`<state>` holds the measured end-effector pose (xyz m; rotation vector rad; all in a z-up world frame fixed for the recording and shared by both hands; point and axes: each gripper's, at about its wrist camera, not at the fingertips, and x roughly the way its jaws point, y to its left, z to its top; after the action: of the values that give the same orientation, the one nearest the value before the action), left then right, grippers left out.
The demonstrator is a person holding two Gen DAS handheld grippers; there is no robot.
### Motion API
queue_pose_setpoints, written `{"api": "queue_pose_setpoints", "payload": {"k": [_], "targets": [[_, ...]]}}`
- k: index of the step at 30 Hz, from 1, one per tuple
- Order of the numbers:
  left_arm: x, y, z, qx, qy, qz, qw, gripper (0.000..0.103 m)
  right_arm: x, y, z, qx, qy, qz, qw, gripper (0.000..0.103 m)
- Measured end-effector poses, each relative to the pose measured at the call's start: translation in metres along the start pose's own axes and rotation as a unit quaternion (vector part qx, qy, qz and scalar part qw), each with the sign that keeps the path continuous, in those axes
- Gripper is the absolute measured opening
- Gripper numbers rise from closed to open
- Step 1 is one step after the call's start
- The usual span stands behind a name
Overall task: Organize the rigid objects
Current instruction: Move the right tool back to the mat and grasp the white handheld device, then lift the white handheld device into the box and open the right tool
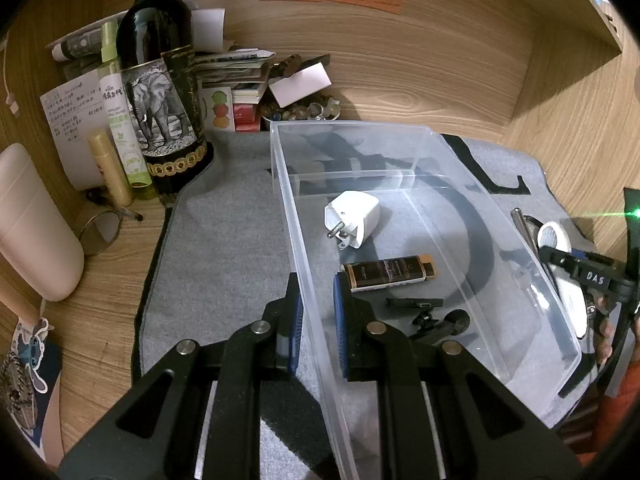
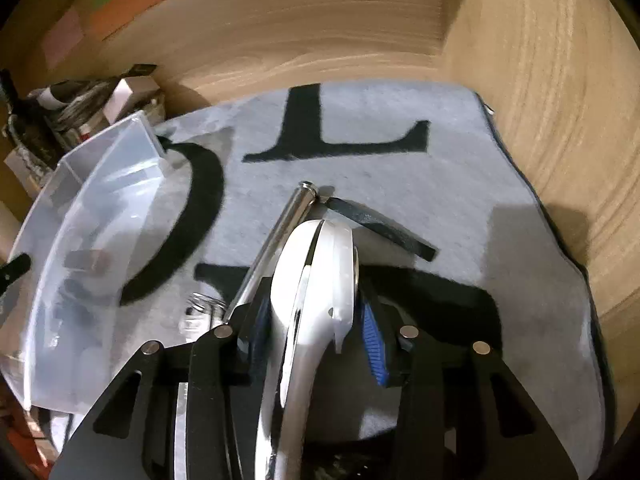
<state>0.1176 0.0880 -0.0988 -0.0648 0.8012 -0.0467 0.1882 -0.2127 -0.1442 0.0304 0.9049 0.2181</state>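
A clear plastic bin point(image 1: 420, 152) stands on the grey mat point(image 1: 224, 240). My left gripper point(image 1: 316, 316) is shut on the bin's near left wall, one pad inside and one outside. In the bin lie a white plug adapter point(image 1: 352, 216), a brown-and-black lighter point(image 1: 388, 274), a small black stick point(image 1: 414, 303) and a black clip point(image 1: 440, 322). My right gripper point(image 2: 316, 320) is to the right of the bin point(image 2: 80, 240), shut on a white round object with a chrome rim point(image 2: 316, 280) that stands on edge. The right gripper point(image 1: 580, 272) shows at the edge of the left wrist view.
A metal rod point(image 2: 280, 240) and a black flat strip point(image 2: 380, 228) lie on the mat just beyond the right gripper. At the back left stand a wine bottle point(image 1: 160, 80), a spray bottle point(image 1: 124, 132), a white container point(image 1: 32, 220) and stacked papers. Wooden walls close off the back and right.
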Motion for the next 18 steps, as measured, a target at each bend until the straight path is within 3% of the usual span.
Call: {"api": "queue_pose_setpoints", "payload": {"k": [18], "targets": [[0.0, 0.0, 0.0, -0.001, -0.001, -0.001, 1.0, 0.014, -0.076, 0.032, 0.04, -0.04, -0.123, 0.024, 0.991, 0.034]]}}
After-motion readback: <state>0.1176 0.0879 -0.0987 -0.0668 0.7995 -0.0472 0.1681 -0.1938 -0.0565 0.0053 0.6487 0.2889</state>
